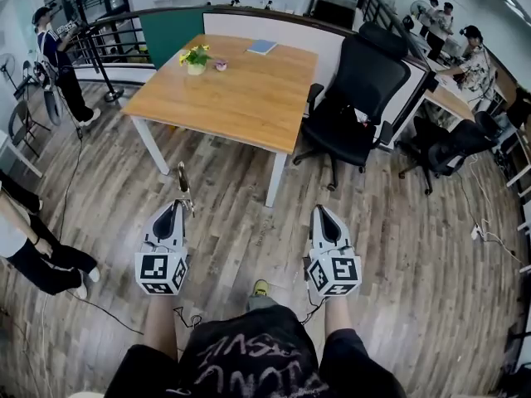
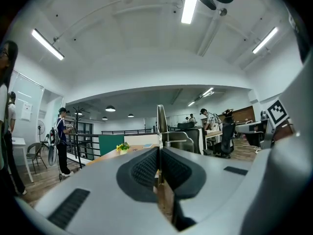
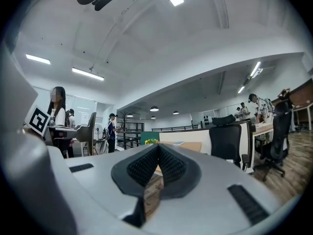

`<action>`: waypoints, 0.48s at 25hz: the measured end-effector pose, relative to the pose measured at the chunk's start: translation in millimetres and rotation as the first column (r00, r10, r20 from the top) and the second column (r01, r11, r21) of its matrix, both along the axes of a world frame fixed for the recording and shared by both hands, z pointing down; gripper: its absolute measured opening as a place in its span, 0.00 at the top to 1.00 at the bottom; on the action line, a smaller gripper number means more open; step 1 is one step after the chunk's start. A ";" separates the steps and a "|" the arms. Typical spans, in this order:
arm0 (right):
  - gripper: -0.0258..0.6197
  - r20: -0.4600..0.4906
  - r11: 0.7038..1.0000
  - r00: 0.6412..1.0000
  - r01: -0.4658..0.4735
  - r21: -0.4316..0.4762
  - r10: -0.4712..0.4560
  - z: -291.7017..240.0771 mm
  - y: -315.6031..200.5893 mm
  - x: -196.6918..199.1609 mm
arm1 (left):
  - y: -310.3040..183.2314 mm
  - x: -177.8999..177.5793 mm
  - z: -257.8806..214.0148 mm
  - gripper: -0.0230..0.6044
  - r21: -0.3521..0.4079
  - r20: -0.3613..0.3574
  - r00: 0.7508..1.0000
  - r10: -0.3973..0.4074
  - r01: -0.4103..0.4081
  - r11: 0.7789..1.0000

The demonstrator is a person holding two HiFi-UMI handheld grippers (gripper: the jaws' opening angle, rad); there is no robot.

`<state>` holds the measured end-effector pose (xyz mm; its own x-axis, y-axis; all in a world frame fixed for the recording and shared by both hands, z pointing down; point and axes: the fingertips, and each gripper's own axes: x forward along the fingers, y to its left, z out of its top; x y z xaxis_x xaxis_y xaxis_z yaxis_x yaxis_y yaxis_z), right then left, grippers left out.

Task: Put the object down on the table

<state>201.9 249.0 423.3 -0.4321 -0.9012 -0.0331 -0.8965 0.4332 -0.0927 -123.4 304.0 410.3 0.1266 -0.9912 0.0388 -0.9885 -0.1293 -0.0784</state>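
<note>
My left gripper [image 1: 176, 207] is shut on the lower end of a thin metal tool [image 1: 182, 182], which sticks out past the jaws over the wooden floor. In the left gripper view the tool's flat blade [image 2: 161, 123] rises straight out of the closed pads [image 2: 145, 168]. My right gripper [image 1: 322, 211] is held level beside it, shut with nothing between its pads [image 3: 172, 164]. The wooden table [image 1: 249, 98] with white legs stands ahead of both grippers, a step away. Neither gripper is over it.
On the table's far side are a small yellow-flowered plant pot [image 1: 196, 59], a little pink thing [image 1: 221, 65] and a blue book [image 1: 262, 46]. A black office chair [image 1: 357, 98] stands at its right. People stand at the left [image 1: 58, 56] and sit at desks far right [image 1: 473, 52].
</note>
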 end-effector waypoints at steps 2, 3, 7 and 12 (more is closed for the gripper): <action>0.95 -0.004 1.000 1.000 0.015 -0.008 -0.015 -0.8 -28.0 -1.5 | -25.7 0.5 -2.9 0.94 -0.005 0.002 1.000 -0.012 0.012 1.000; 0.95 -0.006 1.000 1.000 0.022 -0.012 -0.022 -1.3 -41.6 -1.9 | -38.3 0.7 -4.4 0.94 -0.006 0.002 1.000 -0.018 0.018 1.000; 0.95 -0.011 0.998 0.998 0.055 -0.019 -0.055 -0.4 -91.5 -2.2 | -84.5 4.9 -9.1 0.94 0.000 0.005 0.999 -0.042 0.042 0.999; 0.95 -0.020 0.996 0.996 0.088 -0.034 -0.089 11.3 -139.8 -2.8 | -129.5 9.2 -1.6 0.94 -0.008 0.013 0.998 -0.058 0.058 0.998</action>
